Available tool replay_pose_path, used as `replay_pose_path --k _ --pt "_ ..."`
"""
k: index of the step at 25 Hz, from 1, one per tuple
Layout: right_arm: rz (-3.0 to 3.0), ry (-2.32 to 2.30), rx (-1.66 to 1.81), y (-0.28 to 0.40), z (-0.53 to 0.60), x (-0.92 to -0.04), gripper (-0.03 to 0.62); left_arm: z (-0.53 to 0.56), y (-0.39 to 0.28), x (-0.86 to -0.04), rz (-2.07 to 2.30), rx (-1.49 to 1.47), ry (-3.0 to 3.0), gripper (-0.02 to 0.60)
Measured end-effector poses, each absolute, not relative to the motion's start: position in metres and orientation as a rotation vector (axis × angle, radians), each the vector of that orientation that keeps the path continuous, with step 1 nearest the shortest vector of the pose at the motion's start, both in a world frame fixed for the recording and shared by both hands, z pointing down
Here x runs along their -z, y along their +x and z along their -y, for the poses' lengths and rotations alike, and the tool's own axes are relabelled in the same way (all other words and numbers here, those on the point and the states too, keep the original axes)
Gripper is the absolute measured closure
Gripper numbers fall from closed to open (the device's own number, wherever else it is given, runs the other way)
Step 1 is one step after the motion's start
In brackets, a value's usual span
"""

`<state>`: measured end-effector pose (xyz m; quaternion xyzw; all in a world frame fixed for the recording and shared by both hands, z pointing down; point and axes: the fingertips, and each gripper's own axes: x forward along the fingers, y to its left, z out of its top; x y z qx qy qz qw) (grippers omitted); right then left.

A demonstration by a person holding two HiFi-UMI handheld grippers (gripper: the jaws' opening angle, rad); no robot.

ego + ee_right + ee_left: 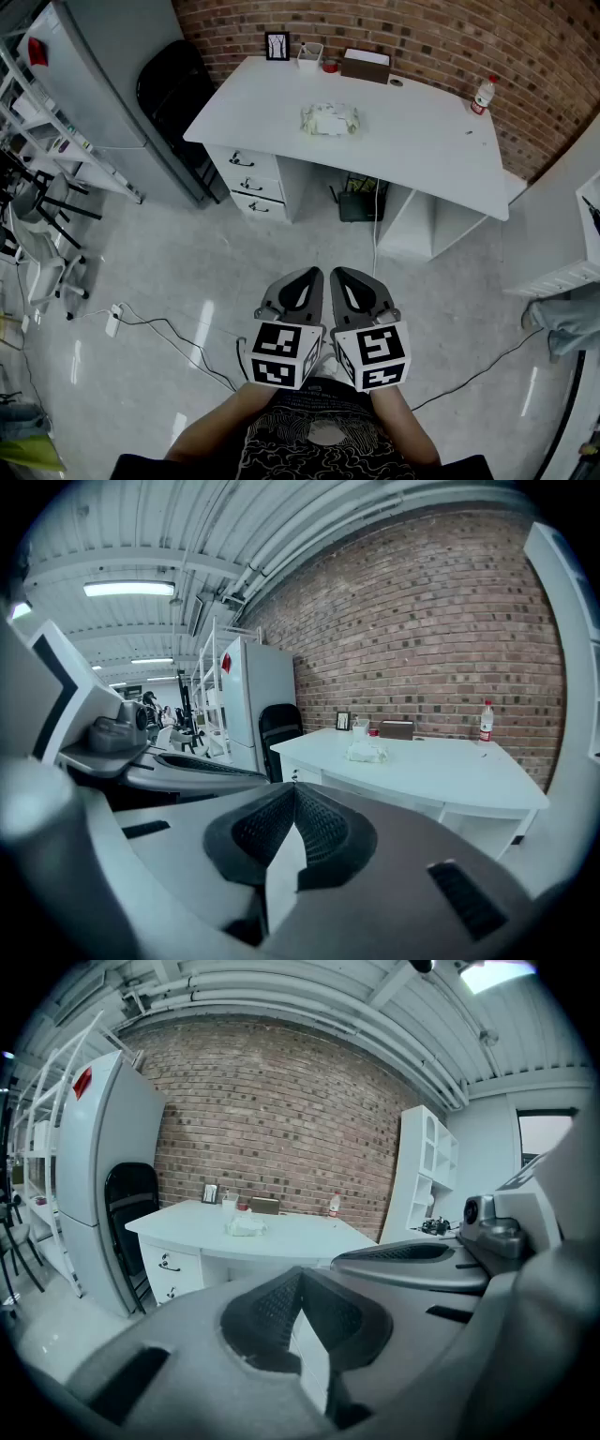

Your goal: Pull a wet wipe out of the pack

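Left of the desk, a tall grey cabinet (pixel 94 84) stands by the brick wall with a black chair (pixel 178 84) just beside it, and a white power strip (pixel 113 320) lies on the floor nearer the person, trailing cables. The white desk (pixel 422 141) has a stack of drawers (pixel 248 183) under its left end. Along its back edge, from the left, stand a small picture frame (pixel 277 45), a white cup (pixel 309 56) and a brown box (pixel 366 66). The wet wipe pack (pixel 330 120) lies flat about halfway between the back and front edges, somewhat left of the desk's centre and apart from everything else on it; both gripper views show it there as a pale crumpled bundle (pixel 246 1227) (pixel 366 752). A bottle with a red cap (pixel 482 96) stands upright near the desk's back right corner. Both grippers are well away from the desk, held side by side close to the person's body over bare floor and pointing toward it. The left gripper (pixel 309 277) has its jaws pressed together at the tips with nothing between them, as its own view (pixel 298 1283) shows. The right gripper (pixel 342 277), just beside it, is likewise clenched empty, its ribbed pads meeting in its own view (pixel 292 794).
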<state>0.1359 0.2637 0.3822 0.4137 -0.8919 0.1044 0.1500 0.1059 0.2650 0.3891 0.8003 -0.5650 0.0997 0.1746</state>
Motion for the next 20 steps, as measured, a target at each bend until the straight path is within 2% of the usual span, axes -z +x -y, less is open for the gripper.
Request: replay_pose_path --k 20 --pt "2.574 1.172 -0.302 0.158 -0.244 -0.395 0.576 -0.248 0.126 -0.405 1.627 -0.286 2.234 0.571"
